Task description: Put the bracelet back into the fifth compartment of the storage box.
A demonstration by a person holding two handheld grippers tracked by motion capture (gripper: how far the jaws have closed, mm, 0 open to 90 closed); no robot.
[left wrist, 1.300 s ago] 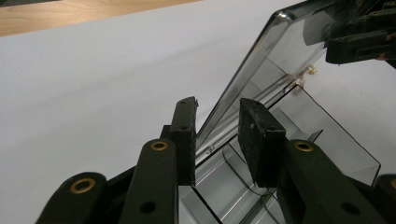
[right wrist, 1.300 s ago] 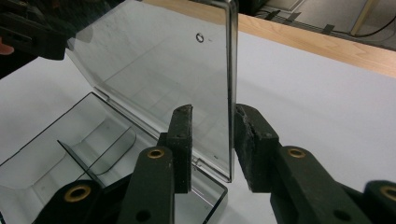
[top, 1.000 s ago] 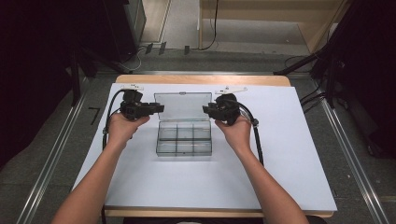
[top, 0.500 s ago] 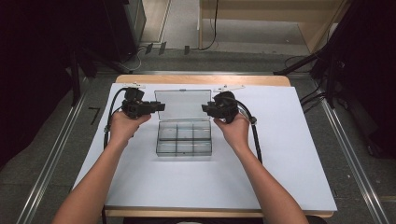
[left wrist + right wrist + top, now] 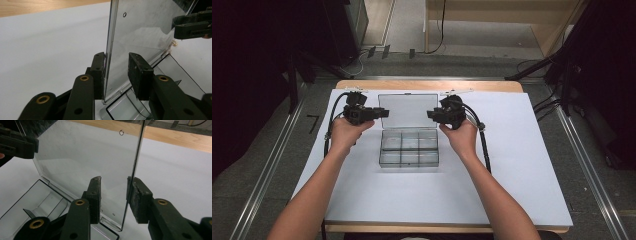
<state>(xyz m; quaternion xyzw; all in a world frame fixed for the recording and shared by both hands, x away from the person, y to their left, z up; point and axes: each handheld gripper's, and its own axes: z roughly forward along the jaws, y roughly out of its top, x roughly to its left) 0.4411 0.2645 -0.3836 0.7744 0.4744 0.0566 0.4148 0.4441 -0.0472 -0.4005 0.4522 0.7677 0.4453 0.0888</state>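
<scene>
step: opening the clear box lid (image 5: 407,109) | left claw (image 5: 116,72) and right claw (image 5: 113,195): each one's jaws have just been loosening, lid edge between them, touching one pad | next: pulling claws away sideways, lid staying up over the box (image 5: 409,148) on the tabletop (image 5: 522,165)

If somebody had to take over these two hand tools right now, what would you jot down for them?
Left gripper: jaws astride the lid's side edge, one pad touching, the other apart; they have just been opening.
Right gripper: the same at the opposite edge, grip loosened.
Clear compartment box sits mid-table on the white sheet.
Done: lid raised upright.
Left: probably draw both grippers clear.
</scene>
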